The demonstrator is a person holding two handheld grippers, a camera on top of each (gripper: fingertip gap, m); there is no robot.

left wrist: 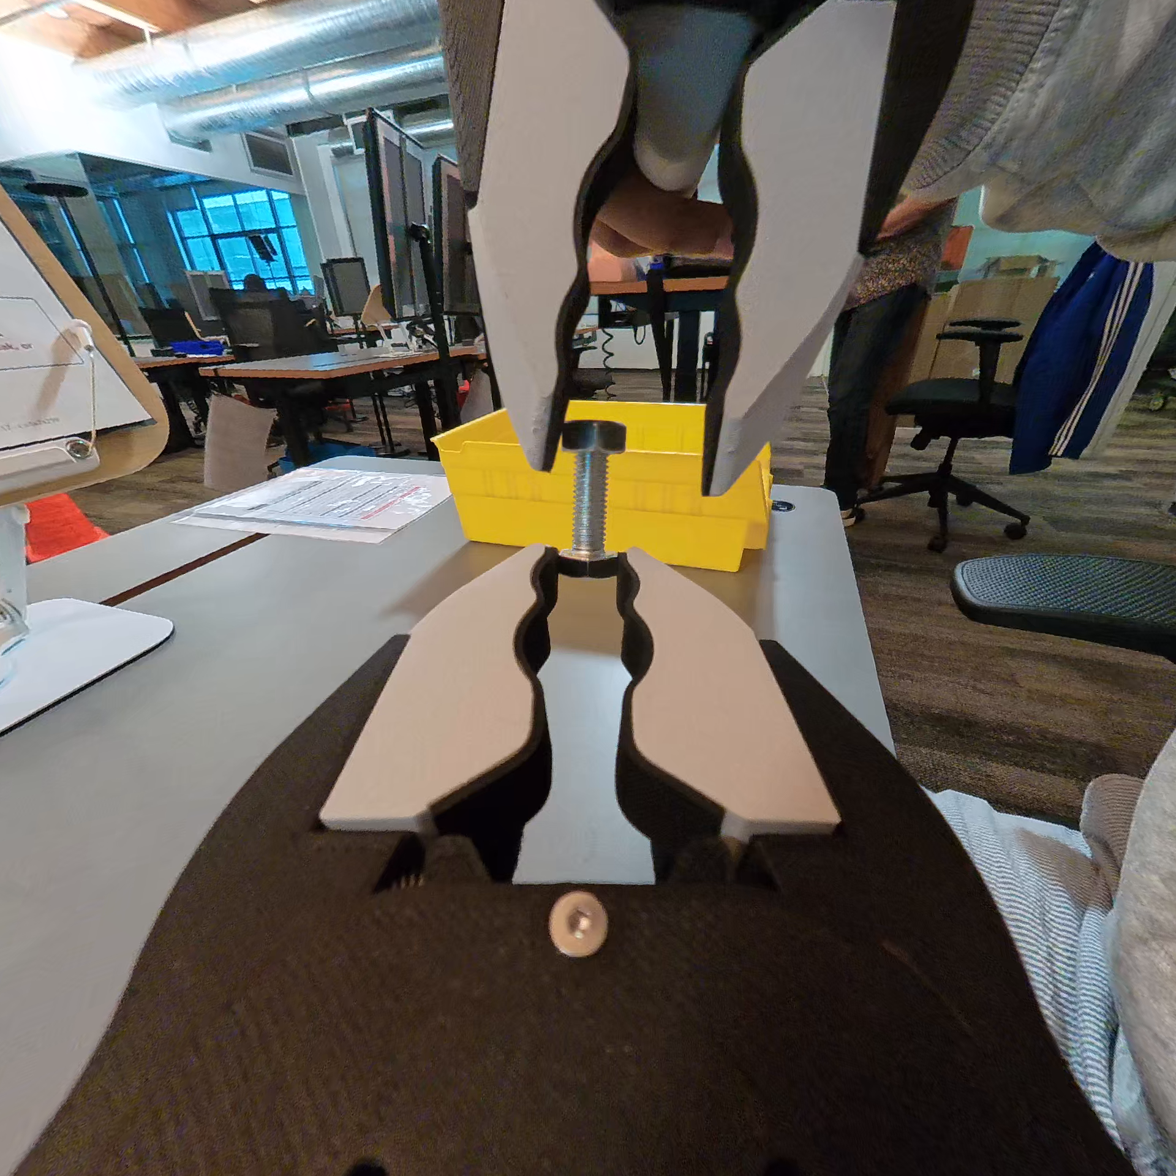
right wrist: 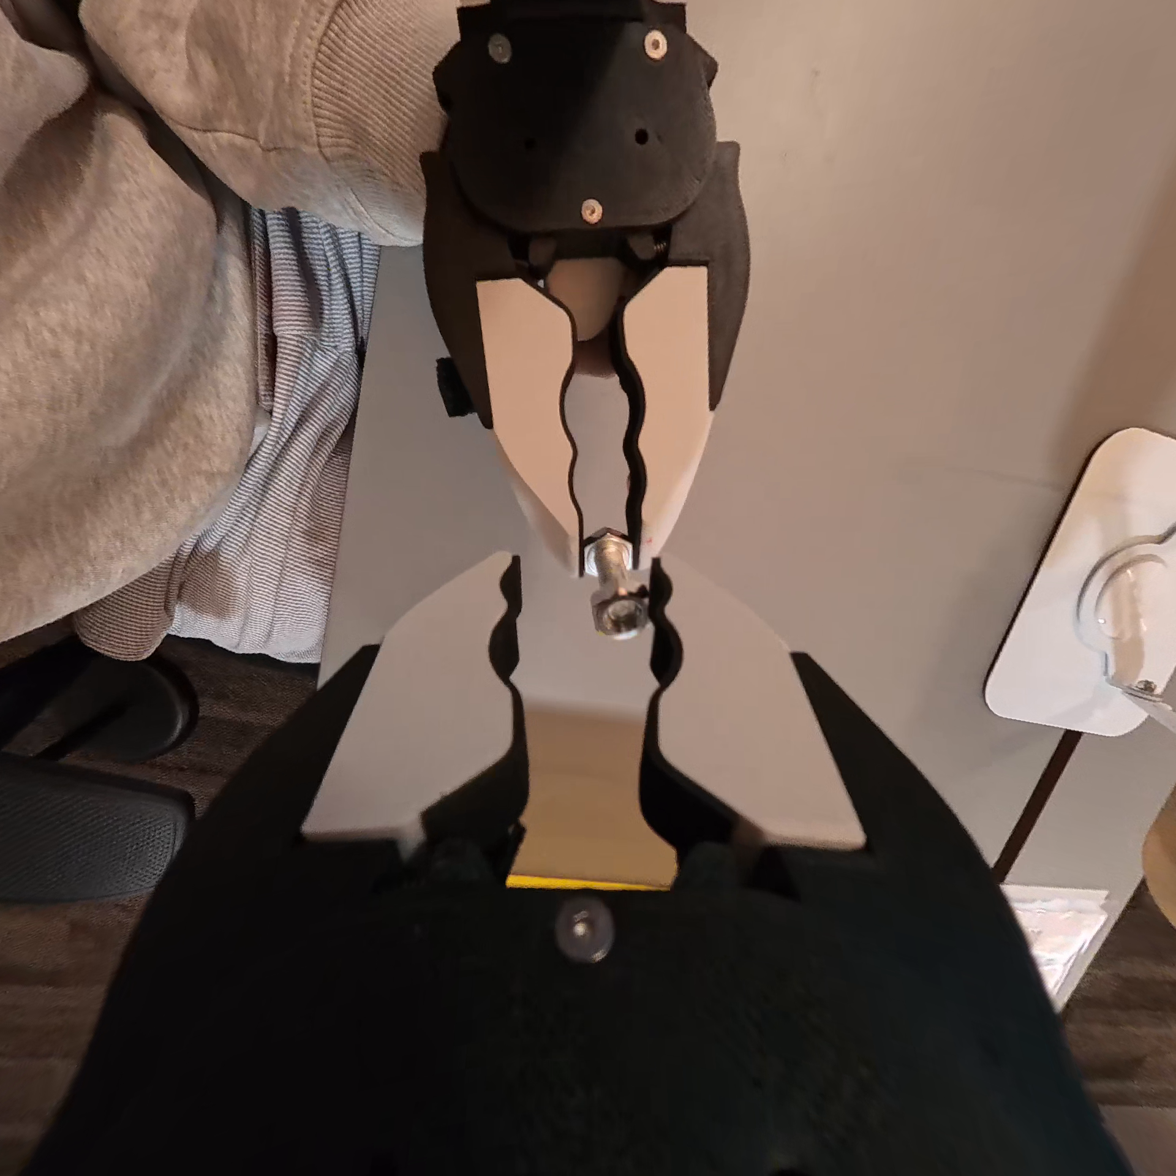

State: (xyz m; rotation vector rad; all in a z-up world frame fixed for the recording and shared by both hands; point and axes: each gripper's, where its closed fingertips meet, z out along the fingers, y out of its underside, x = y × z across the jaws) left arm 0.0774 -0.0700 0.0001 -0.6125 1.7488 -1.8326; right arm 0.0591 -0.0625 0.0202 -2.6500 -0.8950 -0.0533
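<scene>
Grey desk (left wrist: 191, 636), yellow bin (left wrist: 604, 515) at frame centre. Left gripper (left wrist: 584, 560) clenched on bolt (left wrist: 592, 503) bottom end, bolt axis upright. Right gripper (left wrist: 627, 474) above, released, fingertips around bolt top.

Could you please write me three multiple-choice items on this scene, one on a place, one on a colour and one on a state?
1. Where is the lower end of the upright silver threaded bolt?
A) flat on the floor
B) clamped between the left gripper's fingertips
C) inside a cardboard box

2. What colour is the open plastic bin behind the bolt?
A) blue
B) red
C) yellow

3. In what state is the right gripper above the bolt?
A) open
B) shut on the bolt
C) shut on a sheet of paper

Answers:
1 B, the fingertips close on its lower end in both views.
2 C, its walls are bright yellow.
3 A, a wide gap shows between its fingers around the bolt's top end.
</scene>
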